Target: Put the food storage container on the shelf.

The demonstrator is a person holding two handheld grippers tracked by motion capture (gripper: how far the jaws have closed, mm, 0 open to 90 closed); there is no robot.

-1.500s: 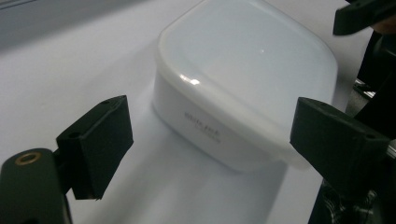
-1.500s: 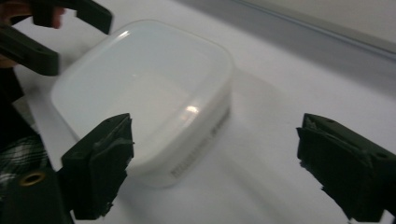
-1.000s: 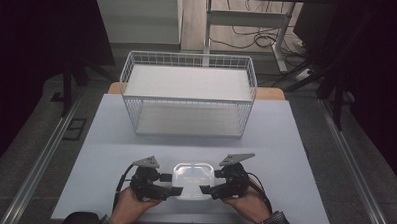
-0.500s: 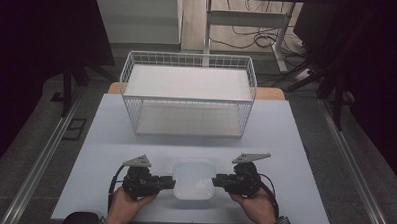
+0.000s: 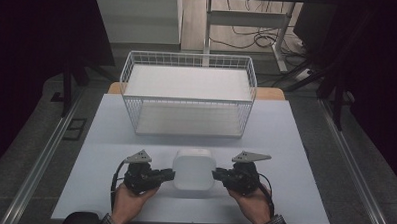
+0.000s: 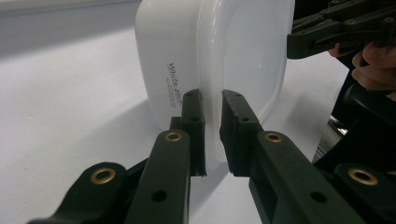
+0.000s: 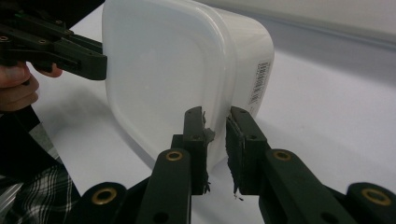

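- Tipped up since a moment ago, the white container stands on edge, lid facing the person.
- Left gripper and right gripper each pinch its rim.

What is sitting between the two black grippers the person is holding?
A white plastic container lies between them in the high view, the left gripper at one side and the right gripper at the other. Each gripper view shows jaws clamped on its rim.
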